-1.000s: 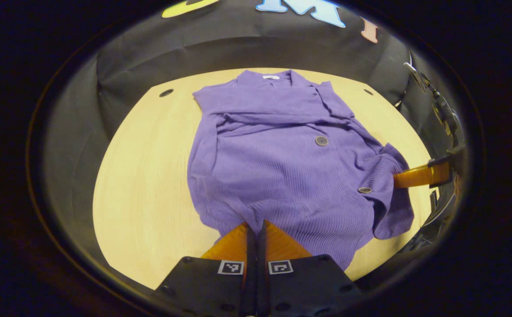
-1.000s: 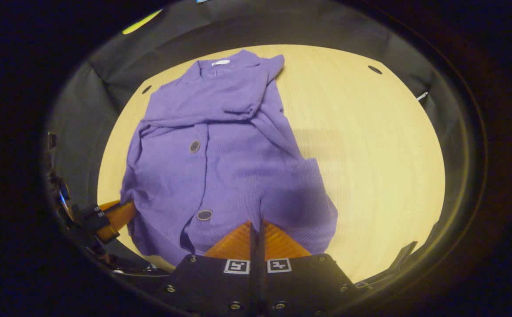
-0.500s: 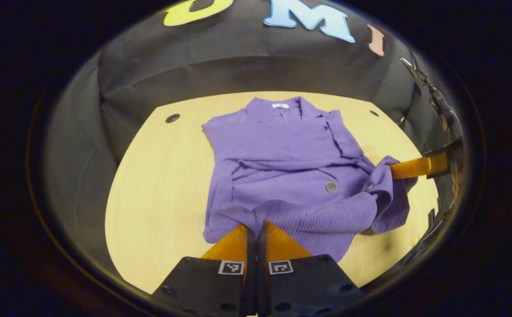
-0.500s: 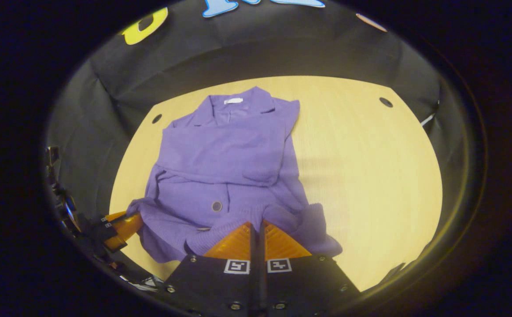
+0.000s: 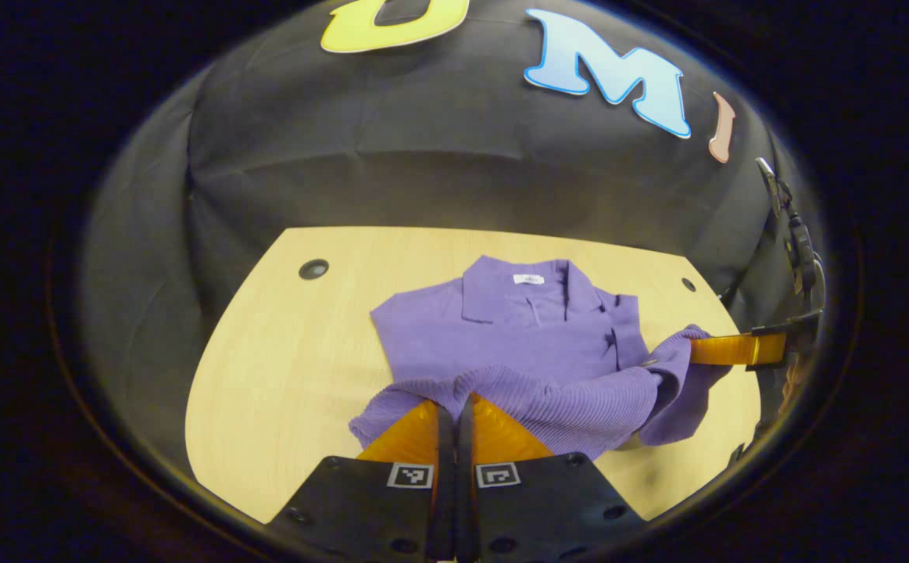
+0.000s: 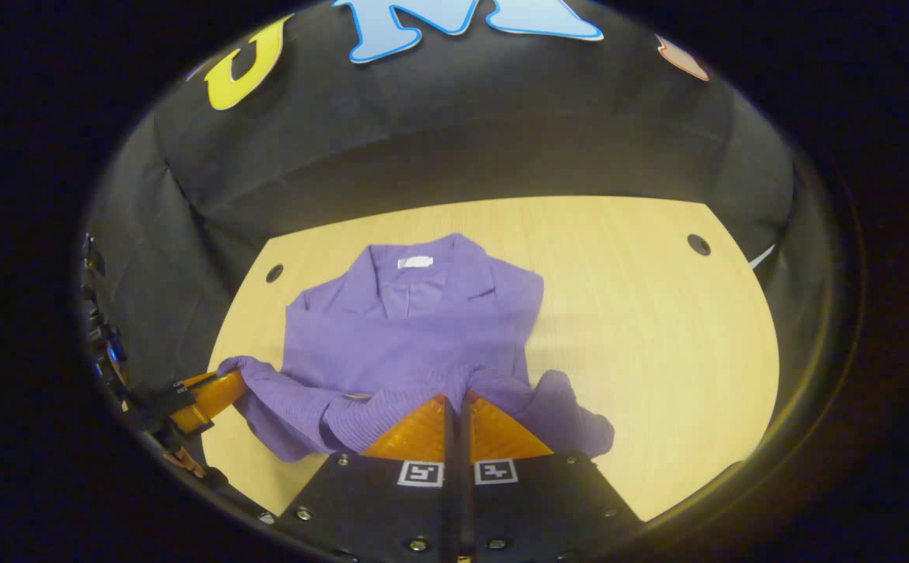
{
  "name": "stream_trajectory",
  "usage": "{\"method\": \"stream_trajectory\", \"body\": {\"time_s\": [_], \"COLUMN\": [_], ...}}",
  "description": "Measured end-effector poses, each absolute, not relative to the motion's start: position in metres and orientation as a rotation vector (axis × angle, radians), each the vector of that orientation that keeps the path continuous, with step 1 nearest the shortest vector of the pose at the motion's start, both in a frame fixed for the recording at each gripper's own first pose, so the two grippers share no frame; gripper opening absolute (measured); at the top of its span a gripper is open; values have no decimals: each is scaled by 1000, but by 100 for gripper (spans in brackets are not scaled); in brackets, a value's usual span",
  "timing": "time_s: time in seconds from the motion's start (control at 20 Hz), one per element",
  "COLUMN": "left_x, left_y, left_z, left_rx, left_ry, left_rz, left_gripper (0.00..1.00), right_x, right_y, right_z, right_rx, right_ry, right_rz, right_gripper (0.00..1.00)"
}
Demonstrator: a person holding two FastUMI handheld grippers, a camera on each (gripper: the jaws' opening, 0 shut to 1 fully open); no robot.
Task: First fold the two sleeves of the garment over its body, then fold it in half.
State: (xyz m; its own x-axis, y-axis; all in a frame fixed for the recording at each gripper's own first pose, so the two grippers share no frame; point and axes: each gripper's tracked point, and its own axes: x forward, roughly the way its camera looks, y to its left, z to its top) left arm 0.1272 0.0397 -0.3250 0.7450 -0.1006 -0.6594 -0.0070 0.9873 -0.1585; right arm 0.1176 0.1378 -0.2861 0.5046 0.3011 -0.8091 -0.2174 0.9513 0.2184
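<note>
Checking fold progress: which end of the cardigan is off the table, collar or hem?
The hem, lifted between the left gripper and right gripper; the collar end lies flat.

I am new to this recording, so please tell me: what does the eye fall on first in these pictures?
First, the purple garment in the middle of the pale wooden table, its collar toward the far wall. Its near hem is lifted, pinched by the left gripper and the right gripper, each shut on it.

Before me, a pale wooden table (image 5: 282,352) with small round holes (image 5: 313,269); wrinkled black cloth wall (image 5: 423,156) behind it.
</note>
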Motion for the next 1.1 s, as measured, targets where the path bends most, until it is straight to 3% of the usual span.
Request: {"method": "stream_trajectory", "body": {"time_s": [0.85,1.1], "left_x": [293,316], "left_y": [40,33], "left_z": [-311,-336], "left_rx": [-181,-146], "left_ry": [620,649], "left_rz": [-35,-46], "left_gripper": [6,6], "right_x": [266,280], "right_y": [155,155], "right_z": [-296,-326], "right_rx": [208,221], "right_ry": [899,933], "right_rz": [217,183], "right_gripper": [0,0]}}
